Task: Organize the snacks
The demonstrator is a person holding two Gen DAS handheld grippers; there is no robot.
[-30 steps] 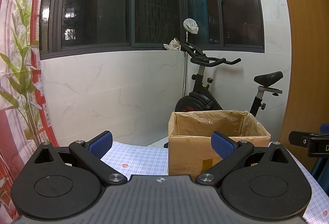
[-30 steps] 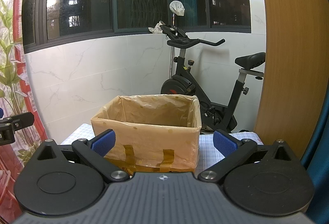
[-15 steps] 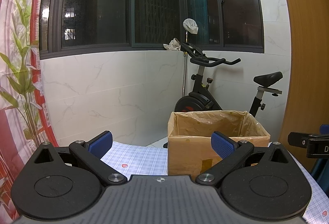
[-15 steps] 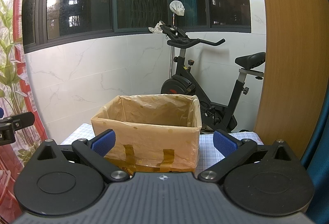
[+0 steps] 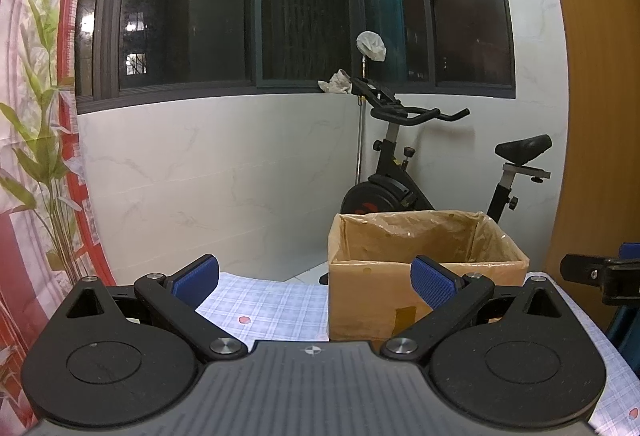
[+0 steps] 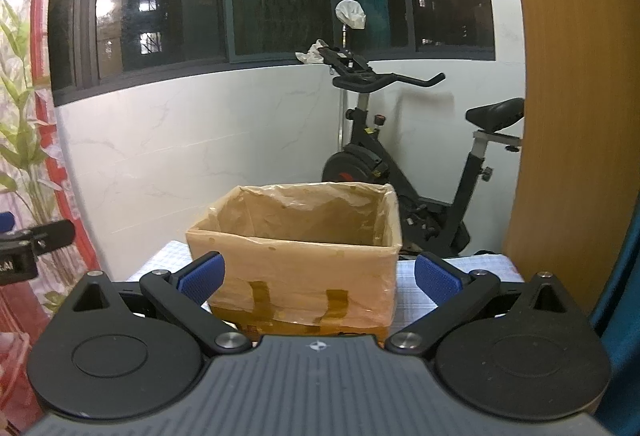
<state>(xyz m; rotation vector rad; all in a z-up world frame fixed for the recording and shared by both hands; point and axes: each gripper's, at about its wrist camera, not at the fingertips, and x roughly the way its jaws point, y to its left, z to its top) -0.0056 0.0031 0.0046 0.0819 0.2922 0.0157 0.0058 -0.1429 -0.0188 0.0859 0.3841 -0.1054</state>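
Brown cardboard box (image 6: 296,256), lined with clear plastic, sits on the checked tablecloth (image 5: 276,308) at lower centre of the right wrist view and lower right of the left wrist view. I see no snacks in either frame, and the box interior below the rim is hidden, so I judge the organizing not visibly begun; all of it appears left. Left gripper (image 5: 316,278): jaws spread wide, nothing between them, held level above the cloth, box behind its right finger. Right gripper (image 6: 318,276): likewise wide apart and empty, facing the box squarely. An exercise bike (image 6: 404,156) stands behind.
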